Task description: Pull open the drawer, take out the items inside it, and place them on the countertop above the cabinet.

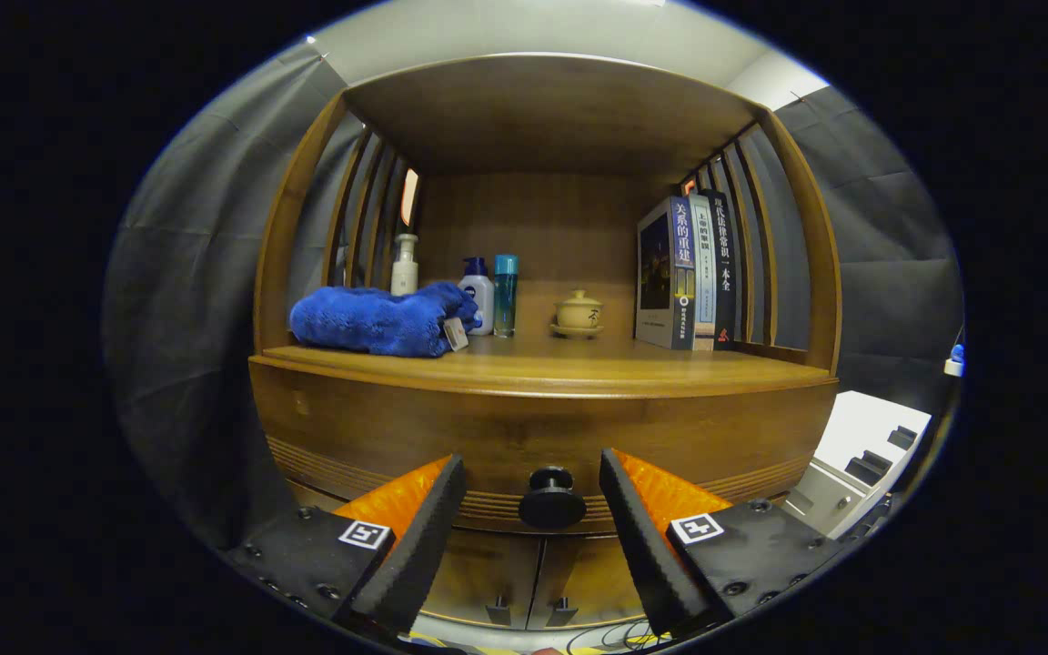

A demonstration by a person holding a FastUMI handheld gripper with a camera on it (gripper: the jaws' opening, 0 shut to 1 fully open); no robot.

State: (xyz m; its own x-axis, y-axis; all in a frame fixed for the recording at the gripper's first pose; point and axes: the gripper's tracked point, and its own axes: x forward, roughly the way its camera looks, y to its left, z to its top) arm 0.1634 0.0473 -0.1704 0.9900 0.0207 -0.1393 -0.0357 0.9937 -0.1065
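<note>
Between spread fingers [531, 537]: round knob [551, 497] | ribbed wooden drawer [542, 441] shut

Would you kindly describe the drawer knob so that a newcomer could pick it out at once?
Start at the wooden cabinet's countertop, where a blue towel lies. Drop down the drawer front beneath it to the lower middle. There, between the open gripper's fingers and touched by neither, sits the drawer knob: dark, round, unlike the two small door handles below.
</note>
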